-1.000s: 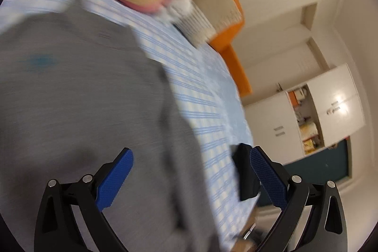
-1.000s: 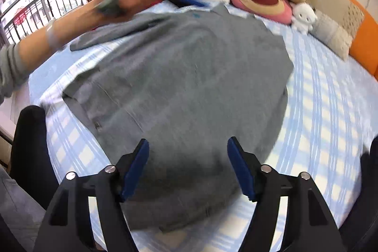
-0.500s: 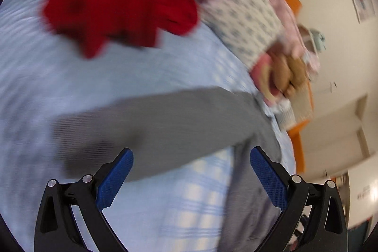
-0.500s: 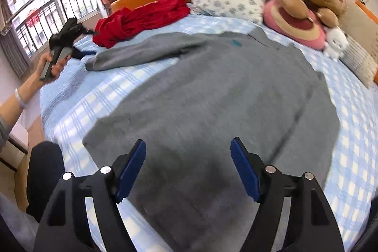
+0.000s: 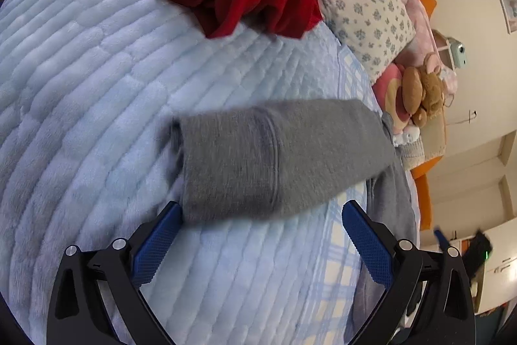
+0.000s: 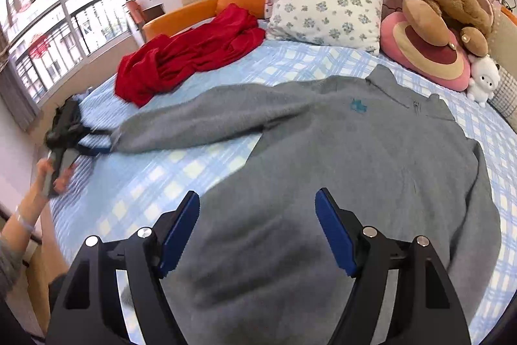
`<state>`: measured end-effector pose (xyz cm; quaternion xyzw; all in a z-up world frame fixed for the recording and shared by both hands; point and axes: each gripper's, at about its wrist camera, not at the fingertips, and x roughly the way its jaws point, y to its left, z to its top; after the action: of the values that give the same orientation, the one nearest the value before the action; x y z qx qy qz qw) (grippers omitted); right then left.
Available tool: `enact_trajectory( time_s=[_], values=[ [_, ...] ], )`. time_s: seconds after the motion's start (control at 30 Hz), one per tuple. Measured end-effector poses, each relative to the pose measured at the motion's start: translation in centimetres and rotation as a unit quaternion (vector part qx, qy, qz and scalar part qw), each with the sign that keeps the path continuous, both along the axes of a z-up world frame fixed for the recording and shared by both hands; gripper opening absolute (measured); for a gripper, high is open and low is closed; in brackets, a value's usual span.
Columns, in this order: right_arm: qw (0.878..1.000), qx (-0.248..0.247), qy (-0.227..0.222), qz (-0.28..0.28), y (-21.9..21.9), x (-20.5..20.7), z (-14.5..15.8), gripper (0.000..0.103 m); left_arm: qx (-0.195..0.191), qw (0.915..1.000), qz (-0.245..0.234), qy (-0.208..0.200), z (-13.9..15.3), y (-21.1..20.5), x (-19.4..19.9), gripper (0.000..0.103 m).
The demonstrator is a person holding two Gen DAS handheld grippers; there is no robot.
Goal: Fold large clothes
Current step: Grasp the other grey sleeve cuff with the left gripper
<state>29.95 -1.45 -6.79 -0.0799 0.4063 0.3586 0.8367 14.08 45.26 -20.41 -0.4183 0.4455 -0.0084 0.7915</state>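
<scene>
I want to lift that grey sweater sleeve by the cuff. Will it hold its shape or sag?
The grey sweater sleeve is soft knit lying limp, so it will likely sag. The open left gripper would probably drag the body along.

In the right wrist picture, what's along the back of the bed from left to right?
Red clothes → flowery pillow → pink round cushion with the brown teddy on it → little white toy.

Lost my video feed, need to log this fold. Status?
Left gripper open at the sleeve cuff; right gripper open over grey sweater, spread flat. Red garment lies clear.
</scene>
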Motion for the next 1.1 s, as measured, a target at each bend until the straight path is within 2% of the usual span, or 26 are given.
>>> enact_trajectory(
  time_s=[0.1,0.2,0.27,0.33,0.43,0.53,0.67,0.73,0.83,1.0,1.1],
  values=[
    [1.0,-0.002,-0.009,-0.025,1.8,4.0,-0.2,0.073,-0.001,0.9999,-0.011,0.003,0.0,-0.7,-0.6,0.1],
    [0.998,0.006,-0.004,-0.054,3.6,9.2,-0.4,0.073,-0.008,1.0,0.004,-0.003,-0.7,-0.7,-0.5,0.1],
    [0.997,0.014,0.011,-0.079,4.4,13.0,-1.0,0.062,-0.014,0.9997,0.013,-0.014,-0.8,-0.4,-0.5,0.1],
    [0.994,0.024,0.037,-0.097,5.2,16.8,-1.8,0.044,-0.031,0.9989,0.025,-0.024,-1.0,0.1,-0.4,0.1],
    [0.986,0.033,0.1,-0.126,6.4,23.4,-4.2,0.036,-0.039,0.9984,0.028,-0.029,-1.1,0.6,0.3,0.1],
    [0.98,0.02,0.138,-0.142,7.4,27.4,-6.6,0.035,-0.044,0.9981,0.03,-0.031,-1.0,1.0,1.2,0.1],
    [0.975,-0.006,0.155,-0.156,8.3,30.2,-9.2,0.035,-0.045,0.9982,0.031,-0.023,-0.9,1.1,2.1,0.1],
    [0.975,-0.02,0.155,-0.157,8.6,30.8,-10.3,0.035,-0.037,0.999,0.023,-0.001,-0.6,0.5,1.9,0.1],
    [0.976,-0.043,0.155,-0.146,9.2,31.8,-11.6,0.035,-0.033,0.9986,0.037,0.019,-0.3,-0.1,1.1,0.1],
    [0.977,-0.056,0.155,-0.133,9.9,33.1,-12.1,0.033,-0.003,0.9979,0.056,0.034,-0.5,-0.9,2.1,0.1],
    [0.978,-0.053,0.154,-0.128,9.5,33.3,-11.5,0.034,0.025,0.9977,0.058,0.023,-0.1,-0.7,3.6,0.1]
  ],
)
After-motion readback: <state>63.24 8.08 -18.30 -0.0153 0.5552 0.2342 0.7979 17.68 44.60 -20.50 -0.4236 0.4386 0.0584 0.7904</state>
